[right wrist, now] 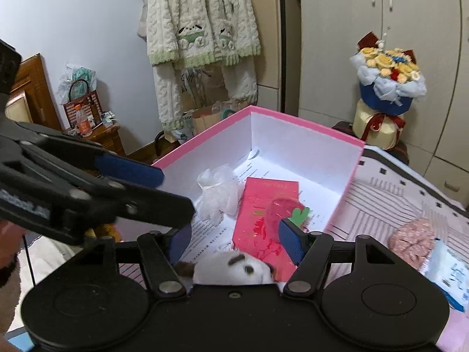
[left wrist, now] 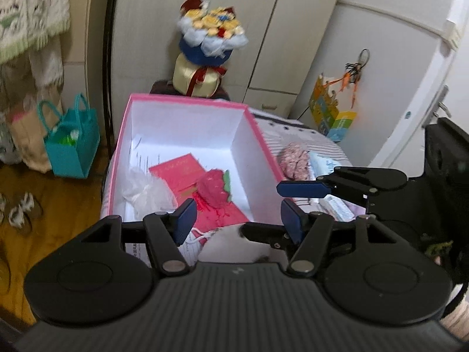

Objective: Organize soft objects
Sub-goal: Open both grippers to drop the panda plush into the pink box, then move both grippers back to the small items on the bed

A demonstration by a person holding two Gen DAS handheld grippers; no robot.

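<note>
Currently, both the left gripper (left wrist: 236, 220) and right gripper (right wrist: 234, 239) are hovering with jaws released, gripping nothing, above the pink box (left wrist: 258, 129) on the bed, the strawberry plush (left wrist: 215, 187) lying inside it, centre-near.

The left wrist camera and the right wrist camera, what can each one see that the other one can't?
Only the left wrist view shows the teal bag on the floor and the door handle. Only the right wrist view shows the hanging white sweater and the orange-capped bottle. Both show the pink box, the red strawberry toy inside it, the flower bouquet and the white plush toy.
</note>
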